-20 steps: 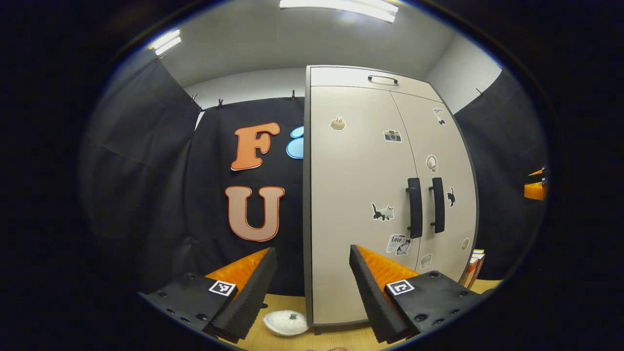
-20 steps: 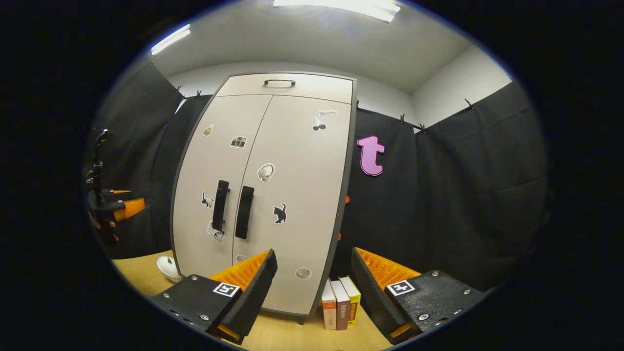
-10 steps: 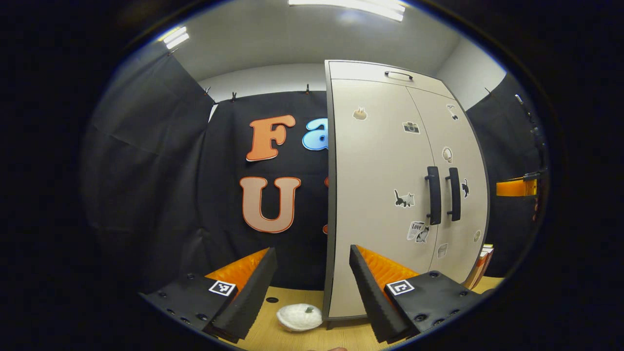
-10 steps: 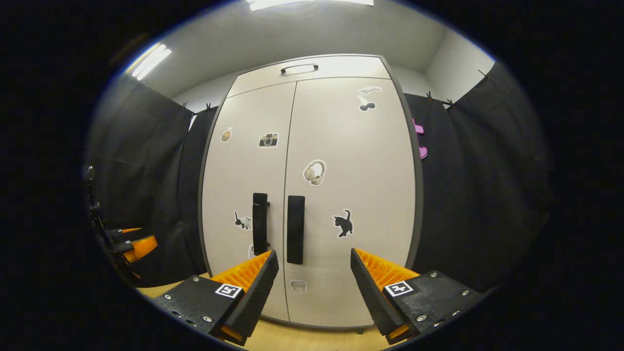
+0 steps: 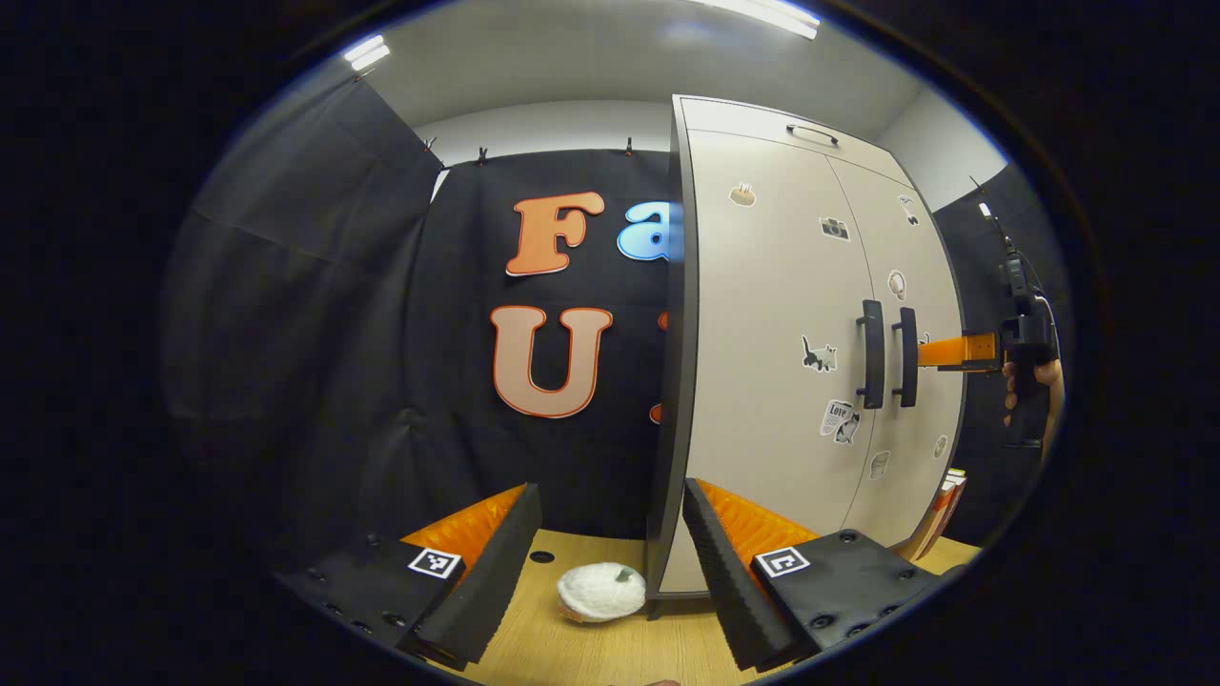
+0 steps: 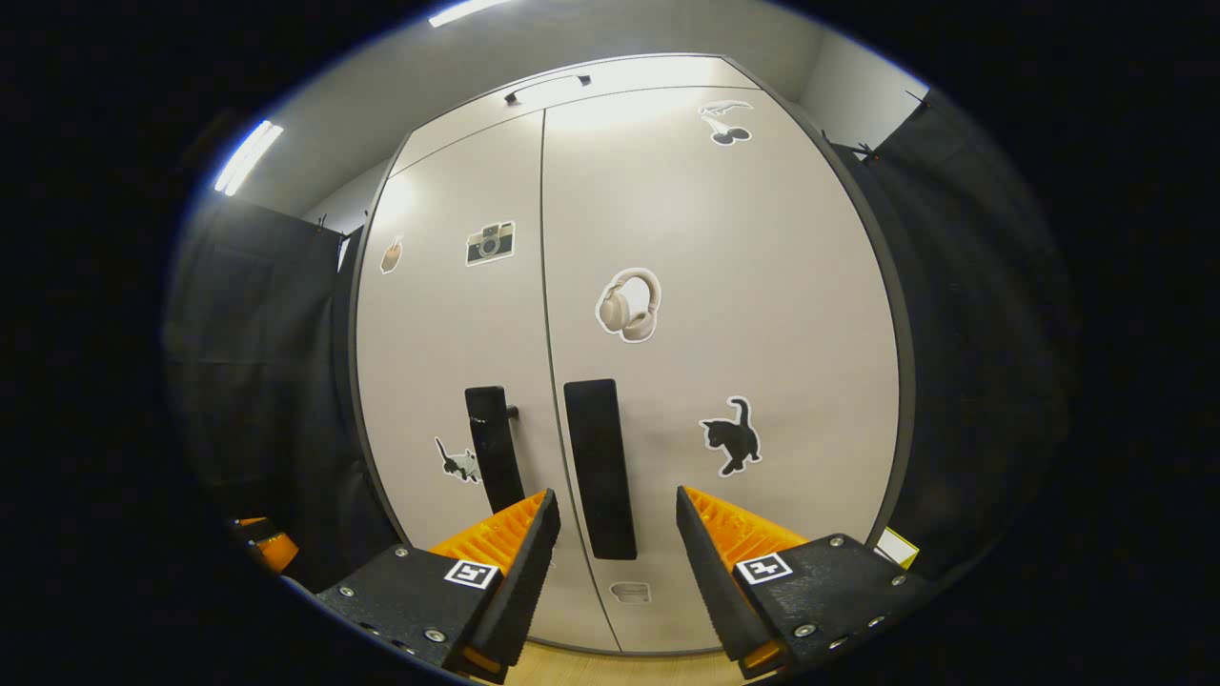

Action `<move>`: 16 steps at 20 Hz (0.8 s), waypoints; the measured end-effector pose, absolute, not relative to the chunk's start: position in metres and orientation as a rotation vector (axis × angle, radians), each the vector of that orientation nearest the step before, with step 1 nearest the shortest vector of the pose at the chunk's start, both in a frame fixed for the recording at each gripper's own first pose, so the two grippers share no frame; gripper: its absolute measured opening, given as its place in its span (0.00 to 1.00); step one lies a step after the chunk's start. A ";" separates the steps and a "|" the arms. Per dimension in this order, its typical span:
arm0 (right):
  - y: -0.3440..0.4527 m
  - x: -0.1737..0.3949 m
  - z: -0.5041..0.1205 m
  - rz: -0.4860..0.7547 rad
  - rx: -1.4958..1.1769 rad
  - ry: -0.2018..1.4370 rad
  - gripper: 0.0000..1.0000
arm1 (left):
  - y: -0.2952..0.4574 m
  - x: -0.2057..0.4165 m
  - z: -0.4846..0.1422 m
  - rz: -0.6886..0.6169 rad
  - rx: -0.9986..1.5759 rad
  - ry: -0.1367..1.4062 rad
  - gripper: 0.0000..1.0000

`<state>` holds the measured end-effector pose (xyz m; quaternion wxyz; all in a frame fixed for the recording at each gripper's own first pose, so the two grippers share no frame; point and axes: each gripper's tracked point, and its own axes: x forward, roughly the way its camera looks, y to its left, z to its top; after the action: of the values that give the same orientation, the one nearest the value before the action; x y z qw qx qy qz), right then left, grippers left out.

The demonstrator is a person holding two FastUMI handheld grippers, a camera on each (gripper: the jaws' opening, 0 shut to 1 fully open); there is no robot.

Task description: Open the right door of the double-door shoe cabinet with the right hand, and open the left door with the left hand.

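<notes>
Left gripper view: white pumpkin beside cabinet

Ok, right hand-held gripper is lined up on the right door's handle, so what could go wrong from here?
The two black vertical handles sit close together: the right door's handle lies between the open fingers of the right hand-held gripper, but the left door's handle is just beside it and could be clipped.

The left hand-held gripper faces the beige cabinet's left edge, off its handle, above a white round object it could knock.
</notes>
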<state>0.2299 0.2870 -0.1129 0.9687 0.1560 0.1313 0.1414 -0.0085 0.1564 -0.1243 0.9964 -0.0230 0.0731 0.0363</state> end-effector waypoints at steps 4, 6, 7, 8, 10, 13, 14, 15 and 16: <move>0.289 0.250 -0.118 0.213 0.218 0.262 0.67 | 0.164 -0.016 -0.123 0.099 -0.026 0.143 0.96; 0.292 0.251 -0.120 0.189 0.219 0.271 0.62 | 0.165 -0.022 -0.123 0.103 -0.027 0.138 0.96; 0.293 0.255 -0.120 0.182 0.219 0.266 0.60 | 0.165 -0.024 -0.122 0.101 -0.024 0.138 0.96; 0.295 0.257 -0.121 0.179 0.229 0.269 0.55 | 0.165 -0.025 -0.123 0.104 -0.018 0.138 0.96; 0.301 0.263 -0.128 0.181 0.274 0.296 0.48 | 0.167 -0.029 -0.122 0.112 -0.007 0.138 0.96; 0.304 0.268 -0.133 0.177 0.304 0.310 0.37 | 0.171 -0.037 -0.122 0.122 -0.008 0.136 0.96; 0.304 0.267 -0.133 0.171 0.295 0.308 0.36 | 0.174 -0.039 -0.122 0.129 -0.006 0.133 0.96; 0.304 0.268 -0.132 0.164 0.288 0.302 0.36 | 0.177 -0.039 -0.121 0.135 -0.003 0.134 0.96; 0.304 0.268 -0.133 0.161 0.282 0.304 0.36 | 0.178 -0.040 -0.121 0.139 -0.003 0.135 0.96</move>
<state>0.2682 0.3042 -0.1329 0.9753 0.1400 0.1508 0.0798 -0.0398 0.1785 -0.1211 0.9953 -0.0014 0.0672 0.0694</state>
